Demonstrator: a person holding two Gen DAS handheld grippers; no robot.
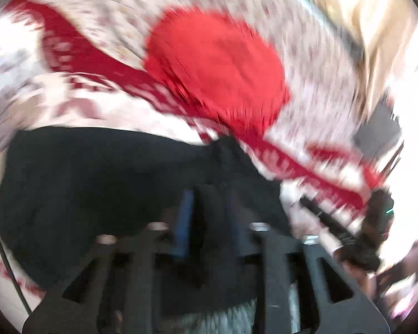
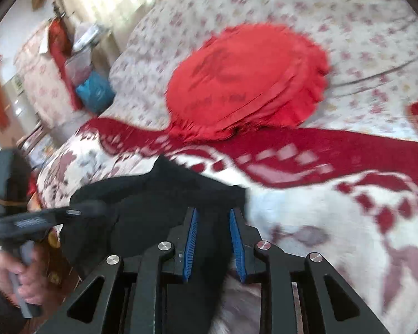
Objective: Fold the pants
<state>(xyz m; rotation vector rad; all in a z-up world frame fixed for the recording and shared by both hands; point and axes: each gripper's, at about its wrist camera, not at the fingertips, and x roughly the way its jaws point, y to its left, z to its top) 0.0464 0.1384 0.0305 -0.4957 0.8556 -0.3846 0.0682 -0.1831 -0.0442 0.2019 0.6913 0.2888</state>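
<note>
Both wrist views motion-blurred, left more than right.

Black pants (image 2: 153, 203) bunched on the near part of the bed (image 2: 334, 236), over a white blanket with dark red pattern. Fabric reaching back into both grippers.

Right gripper (image 2: 213, 239): jaws narrow, blue pads (image 2: 192, 239) on either side of a strip of black cloth running between them. Holding the pants.

Left gripper (image 1: 209, 222): jaws narrow, blue pads (image 1: 185, 217) dim, black pants (image 1: 97, 183) filling the gap and spreading out ahead and to the left. Appears clamped on the cloth; contact edge lost in blur.

Left gripper also seen from the right wrist view at far left (image 2: 78, 211), with the left hand (image 2: 16, 278) wrapped around its handle.

Round red cushion (image 2: 245, 83) farther back on the bed, apart from the pants, resting on floral sheet and a dark red band of the blanket. Blue bag (image 2: 94, 90) beyond the bed edge, upper left.
</note>
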